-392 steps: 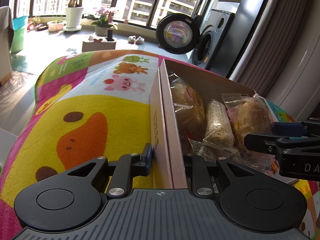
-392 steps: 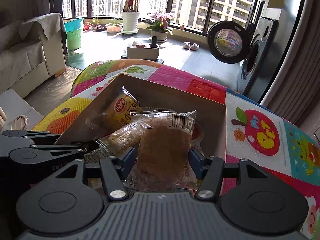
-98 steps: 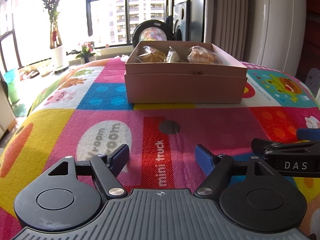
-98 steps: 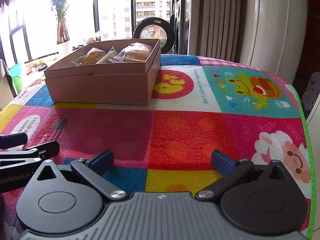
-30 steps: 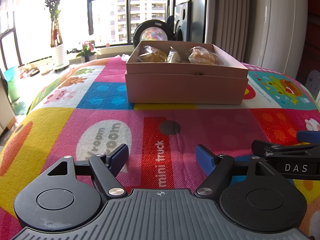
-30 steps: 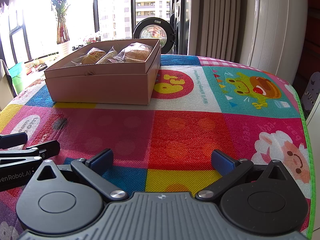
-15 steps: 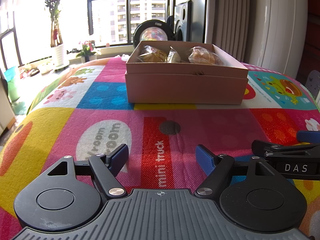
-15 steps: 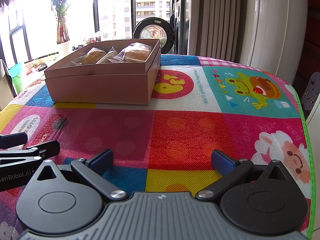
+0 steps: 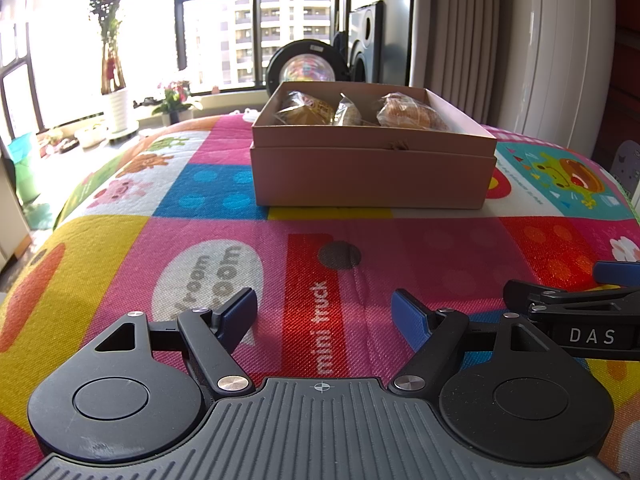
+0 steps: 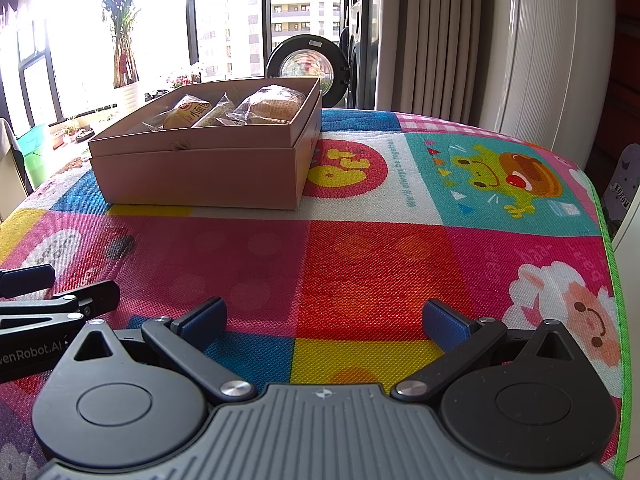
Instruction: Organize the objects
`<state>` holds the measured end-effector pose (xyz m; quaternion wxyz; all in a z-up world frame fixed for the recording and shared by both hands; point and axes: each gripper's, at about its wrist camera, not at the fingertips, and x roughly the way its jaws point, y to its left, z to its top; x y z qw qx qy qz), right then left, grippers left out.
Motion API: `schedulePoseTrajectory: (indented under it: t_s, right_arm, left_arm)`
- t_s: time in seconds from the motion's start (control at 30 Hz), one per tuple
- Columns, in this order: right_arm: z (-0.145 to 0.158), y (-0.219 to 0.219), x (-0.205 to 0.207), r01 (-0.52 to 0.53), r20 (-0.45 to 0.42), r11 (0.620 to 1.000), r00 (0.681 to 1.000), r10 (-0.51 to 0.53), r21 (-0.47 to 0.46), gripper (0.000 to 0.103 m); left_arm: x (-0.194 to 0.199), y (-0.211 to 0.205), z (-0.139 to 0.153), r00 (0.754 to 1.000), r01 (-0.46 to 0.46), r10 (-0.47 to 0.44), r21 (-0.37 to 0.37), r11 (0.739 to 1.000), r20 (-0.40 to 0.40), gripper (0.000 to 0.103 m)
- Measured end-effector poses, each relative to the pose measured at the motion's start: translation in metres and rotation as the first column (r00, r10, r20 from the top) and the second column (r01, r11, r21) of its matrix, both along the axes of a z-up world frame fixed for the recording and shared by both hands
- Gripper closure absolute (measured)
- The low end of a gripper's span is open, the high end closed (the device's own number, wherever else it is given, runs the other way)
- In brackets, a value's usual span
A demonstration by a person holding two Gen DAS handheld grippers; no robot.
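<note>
A pink cardboard box [image 9: 372, 176] [image 10: 200, 176] stands on the colourful play mat, well ahead of both grippers. Inside it lie several wrapped bread snacks [image 9: 404, 114] [image 10: 268, 108]. My left gripper [image 9: 325, 314] hovers low over the mat near its front edge, open, with nothing between its blue pads. My right gripper [image 10: 324, 322] is open and empty too, beside the left one. The right gripper shows at the right edge of the left wrist view [image 9: 576, 300], and the left gripper shows at the left edge of the right wrist view [image 10: 56, 292].
The play mat [image 9: 200, 200] [image 10: 400, 248] covers a raised surface whose green-trimmed right edge [image 10: 610, 264] drops off. Behind the box stand a washing machine with a round open door [image 9: 306, 66] [image 10: 306, 64], curtains and windows. Potted plants [image 9: 114, 92] sit on the floor at far left.
Nothing has moved over the last second. Thirteen seconds ago the left gripper held the box wall and the right held a snack over the box; both are now back, open, empty.
</note>
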<state>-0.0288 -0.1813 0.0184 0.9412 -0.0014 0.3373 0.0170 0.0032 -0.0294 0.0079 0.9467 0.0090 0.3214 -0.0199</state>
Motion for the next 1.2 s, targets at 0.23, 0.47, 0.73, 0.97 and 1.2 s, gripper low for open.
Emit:
schedulePoseTrajectory:
  t_s: [0.23, 0.47, 0.73, 0.97, 1.2]
  right_arm:
    - [0.0001, 0.0002, -0.0002, 0.0, 0.0, 1.0, 1.0, 0.0, 0.001, 0.0]
    - [0.0, -0.0001, 0.0002, 0.0, 0.0, 1.0, 1.0, 0.0, 0.0, 0.0]
    - [0.0, 0.0005, 0.0002, 0.0, 0.0, 1.0, 1.0, 0.0, -0.001, 0.0]
    - [-0.0001, 0.0004, 0.0002, 0.0, 0.0, 1.0, 1.0, 0.0, -0.001, 0.0]
    - [-0.0001, 0.0002, 0.0004, 0.0, 0.0, 1.0, 1.0, 0.0, -0.001, 0.0]
  left_arm:
    - [0.0001, 0.0, -0.0001, 1.0, 0.0, 0.0, -0.001, 1.0, 0.0, 0.021]
    - [0.0002, 0.0001, -0.0001, 1.0, 0.0, 0.0, 0.0, 1.0, 0.0, 0.021]
    - [-0.0001, -0.0005, 0.0005, 1.0, 0.003, -0.003, 0.009, 1.0, 0.0, 0.021]
    - [0.0013, -0.0001, 0.0002, 1.0, 0.002, -0.002, 0.005, 1.0, -0.001, 0.021]
    - [0.0019, -0.0001, 0.0, 1.0, 0.003, -0.003, 0.004, 1.0, -0.001, 0.021]
